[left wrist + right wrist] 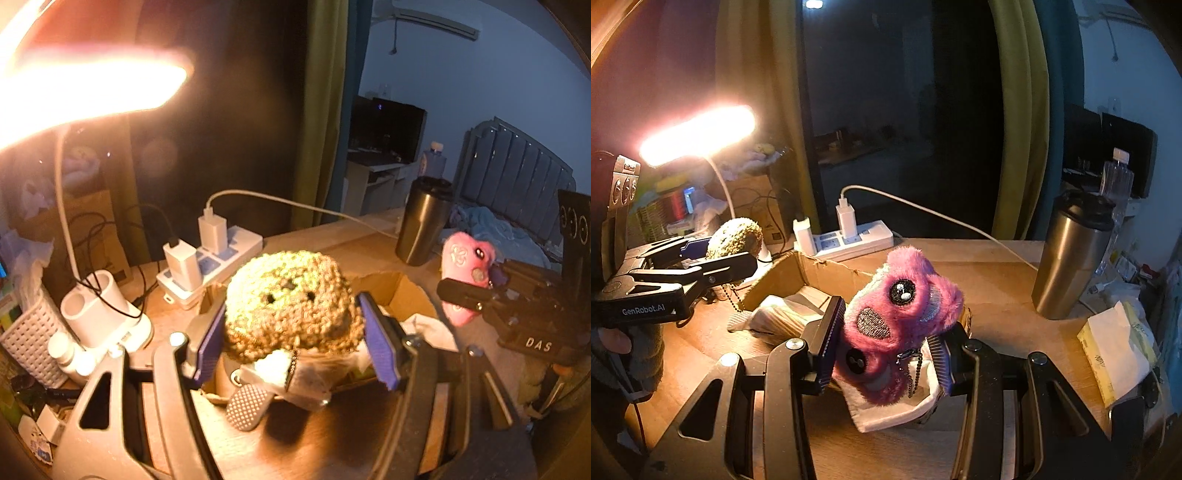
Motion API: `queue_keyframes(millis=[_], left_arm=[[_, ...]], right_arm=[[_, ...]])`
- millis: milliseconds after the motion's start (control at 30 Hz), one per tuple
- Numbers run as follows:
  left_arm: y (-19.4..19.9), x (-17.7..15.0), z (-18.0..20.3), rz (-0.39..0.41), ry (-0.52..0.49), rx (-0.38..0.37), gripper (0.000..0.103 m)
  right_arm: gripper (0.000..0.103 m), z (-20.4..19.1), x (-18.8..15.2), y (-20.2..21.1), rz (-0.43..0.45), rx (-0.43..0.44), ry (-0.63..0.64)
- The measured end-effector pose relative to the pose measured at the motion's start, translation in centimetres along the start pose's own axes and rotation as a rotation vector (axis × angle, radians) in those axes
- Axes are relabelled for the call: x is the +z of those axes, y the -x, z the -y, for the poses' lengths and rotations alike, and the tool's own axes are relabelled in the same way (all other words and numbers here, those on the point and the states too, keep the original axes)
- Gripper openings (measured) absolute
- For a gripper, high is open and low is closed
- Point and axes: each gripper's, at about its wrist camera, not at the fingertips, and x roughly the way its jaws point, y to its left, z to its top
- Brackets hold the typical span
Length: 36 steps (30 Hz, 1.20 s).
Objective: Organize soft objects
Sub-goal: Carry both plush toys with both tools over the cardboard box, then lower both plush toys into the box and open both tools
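My left gripper (293,334) is shut on a round tan crocheted plush (288,299) with small dark eyes, held just above an open cardboard box (402,291). A white tag and bead chain hang under the plush. My right gripper (884,339) is shut on a pink furry plush (901,314) with embroidered eyes and a bead chain, over the box's (798,269) near right corner. From the right wrist, the left gripper (718,260) with the tan plush (737,236) shows at the left. From the left wrist, the right gripper (467,291) with the pink plush (465,258) shows at the right.
A wooden desk (997,280) carries a white power strip (849,240) with chargers and a cable, a steel tumbler (1071,254), a lit desk lamp (698,134), a white holder (99,310), a white basket (29,339) and a tissue pack (1115,354). Soft items lie inside the box.
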Motion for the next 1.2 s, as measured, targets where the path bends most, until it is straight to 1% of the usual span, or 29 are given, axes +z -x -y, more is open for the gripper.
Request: queue_keyframes(millis=[133,267,400,567,633,667,700,733,867,1200], left_arm=[[-1.7,-0.2,-0.5,-0.020,-0.001,-0.003,0.068],[-3.4,-0.8,-1.2,-0.038,0.001,0.016,0.068],[-5.1,-1.4,-2.2,-0.067,0.025,0.022,0.068],[-7.0,-1.7,-2.6,-0.109,0.034,-0.012,0.070],[-7.7,-1.7,-2.4,-0.119,0.034,-0.020,0.076],[-7.9,-1.8,-2.3,-0.124,0.037,-0.028,0.080],[-8.2,-1.8,-2.2,-0.128,0.040,-0.036,0.083],[-8.3,-1.8,-2.1,-0.128,0.041,-0.041,0.088],[-7.9,-1.6,-1.9,-0.108,0.046,-0.048,0.089],[-4.9,-1.0,-1.3,-0.067,0.031,-0.036,0.089]], right_arm=[[0.046,0.7,-0.3,-1.4,-0.017,0.001,-0.018],[0.046,1.0,-0.5,-2.8,-0.037,0.002,-0.028],[0.046,1.3,-0.8,-4.5,-0.061,-0.004,-0.031],[0.047,1.6,-1.2,-5.7,-0.075,-0.005,-0.051],[0.052,1.8,-1.3,-6.0,-0.084,-0.004,-0.054],[0.060,1.8,-1.3,-6.2,-0.085,-0.003,-0.054],[0.065,1.8,-1.3,-6.2,-0.084,-0.001,-0.053],[0.065,1.8,-1.4,-6.2,-0.082,0.000,-0.052],[0.066,1.8,-1.3,-5.9,-0.074,-0.003,-0.054],[0.066,0.8,-0.9,-3.4,-0.042,-0.014,-0.034]])
